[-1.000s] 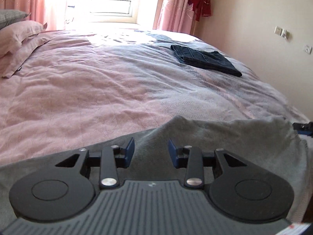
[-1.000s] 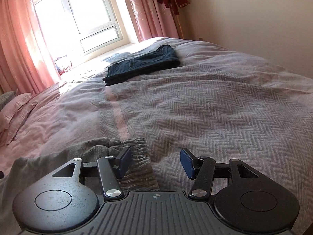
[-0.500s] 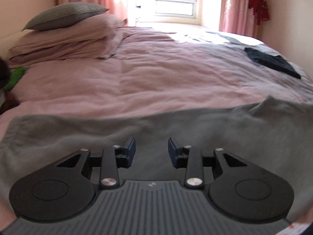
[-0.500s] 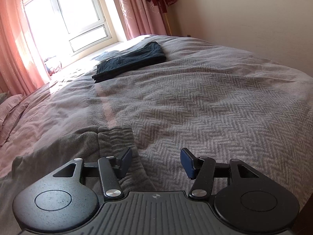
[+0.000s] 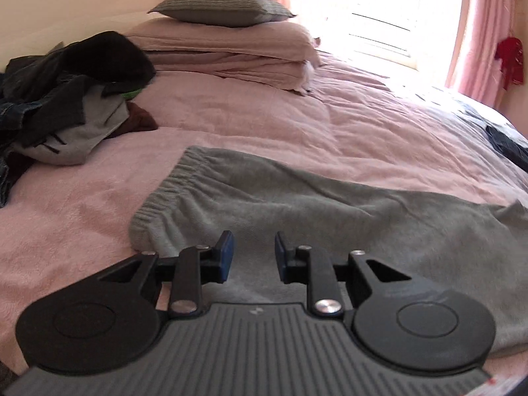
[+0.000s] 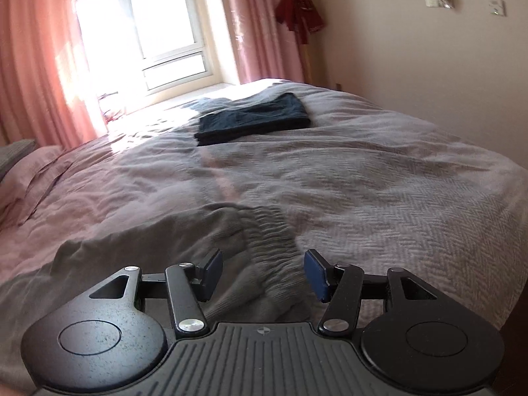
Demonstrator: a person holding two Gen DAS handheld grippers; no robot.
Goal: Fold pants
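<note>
Grey sweatpants [image 5: 297, 211] lie spread across the pink bedcover, the elastic waistband [image 5: 165, 194] at the left end in the left wrist view. My left gripper [image 5: 254, 255] hovers open just above the cloth near the waistband, nothing between its fingers. In the right wrist view the other end of the grey pants [image 6: 165, 241] shows a ribbed cuff [image 6: 274, 234]. My right gripper [image 6: 262, 272] stands open over that cuff, its blue pads on either side of it and holding nothing.
A heap of dark and grey clothes [image 5: 62, 99] lies at the left by stacked pillows [image 5: 227, 39]. Folded dark jeans [image 6: 254, 118] rest far across the bed [image 6: 412, 191] near the window [image 6: 145, 29]. A wall [image 6: 429, 66] runs along the right.
The left gripper has swung left along the pants from their middle to the waistband end. The right gripper has shifted so the cuff now lies between its open fingers.
</note>
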